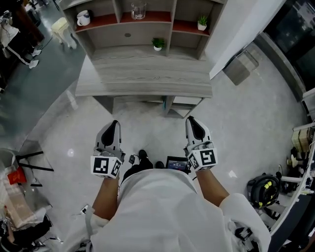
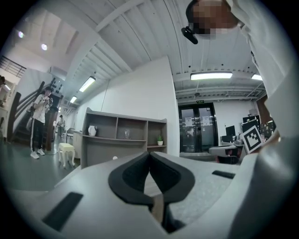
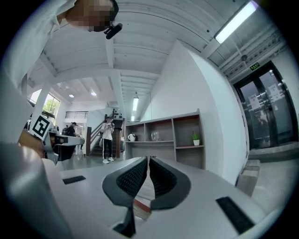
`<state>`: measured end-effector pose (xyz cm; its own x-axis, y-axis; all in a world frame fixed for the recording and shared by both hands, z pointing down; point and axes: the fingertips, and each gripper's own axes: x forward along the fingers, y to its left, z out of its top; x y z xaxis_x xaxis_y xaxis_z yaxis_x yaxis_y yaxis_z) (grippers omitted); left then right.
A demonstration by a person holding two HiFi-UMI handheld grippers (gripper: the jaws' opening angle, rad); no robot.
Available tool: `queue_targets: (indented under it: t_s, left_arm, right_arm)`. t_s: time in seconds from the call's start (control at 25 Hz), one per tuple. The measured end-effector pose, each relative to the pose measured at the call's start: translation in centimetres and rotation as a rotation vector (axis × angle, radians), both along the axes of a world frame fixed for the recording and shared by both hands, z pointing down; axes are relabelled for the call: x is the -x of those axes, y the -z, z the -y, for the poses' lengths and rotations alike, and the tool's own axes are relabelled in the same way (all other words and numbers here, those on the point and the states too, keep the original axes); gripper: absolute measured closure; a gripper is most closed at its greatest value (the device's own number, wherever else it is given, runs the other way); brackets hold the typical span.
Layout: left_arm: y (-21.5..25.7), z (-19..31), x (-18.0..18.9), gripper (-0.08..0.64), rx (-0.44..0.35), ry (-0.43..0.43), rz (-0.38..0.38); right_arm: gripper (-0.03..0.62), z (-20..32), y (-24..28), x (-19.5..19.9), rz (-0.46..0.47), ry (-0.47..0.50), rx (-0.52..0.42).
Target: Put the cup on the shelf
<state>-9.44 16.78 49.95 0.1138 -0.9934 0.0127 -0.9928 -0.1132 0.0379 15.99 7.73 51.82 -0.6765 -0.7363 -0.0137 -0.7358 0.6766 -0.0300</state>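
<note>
1. Position: the person stands on the pale floor (image 1: 246,123), facing a grey bench (image 1: 147,78) with a shelf (image 1: 138,35) rising behind it. Both arms are held low and forward, well short of the bench edge.
2. Left claw (image 1: 114,124): the dark pads meet at the tips in the left gripper view, and nothing sits between them. The claw is closed and empty.
3. Right claw (image 1: 191,119): the ribbed pads stand together in the right gripper view, with only a hairline gap and nothing between them. It is closed and empty.
4. Task item: a glass cup (image 1: 138,10) stands upright on the red board in the middle compartment of the shelf's upper row. It is well apart from both claws.
5. Left upper compartment: a white jug-like vessel (image 1: 83,18) with a handle stands on the same red board.
6. Right upper compartment: a small potted plant (image 1: 202,22) in a white pot.
7. Lower level: a second small potted plant (image 1: 158,44) stands below the upper row, about under the divider between the middle and right compartments.
8. Surroundings: a white stool (image 1: 63,28) stands left of the shelf. A grey box (image 1: 241,66) lies on the floor at the right, by the white wall. A standing person (image 3: 108,140) is visible in the background, beyond the left end of the shelf.
</note>
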Motion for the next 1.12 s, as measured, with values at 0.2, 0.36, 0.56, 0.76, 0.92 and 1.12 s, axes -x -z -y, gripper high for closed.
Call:
queue_targets:
  t_s: [0.2,0.36,0.56,0.76,0.92,1.12]
  left_arm:
    - [-1.0,-1.8,-2.6,0.551,0.024,0.019,-0.012]
    - [-1.5,-3.1,-3.7,0.551,0.051,0.009,0.006]
    - [-1.5,-3.7,-3.6,0.551,0.067,0.002,0.037]
    - [-2.2,-3.7,-1.4,0.551,0.056,0.046,0.012]
    - [-2.1,-3.5,0.4,0.551,0.057,0.026,-0.011]
    - [-1.6,-3.9,3.4,0.551,0.055,-0.002,-0.05]
  right_arm:
    - [0.551,-1.8,-1.0,-3.3,0.011,-0.006,0.016]
    - [0.551,-2.7,-1.8,-4.1,0.031,-0.002,0.031]
    - [0.551,-3.3,-1.9,-3.6,0.044,0.006,0.032]
    - [0.551,-3.4,-1.4,-3.2,0.034,-0.004,0.023]
    - [0.551,-3.2,-0.5,-2.4,0.036,-0.033,0.011]
    - [0.551,-3.5,0.6,0.5,0.025,-0.045,-0.017]
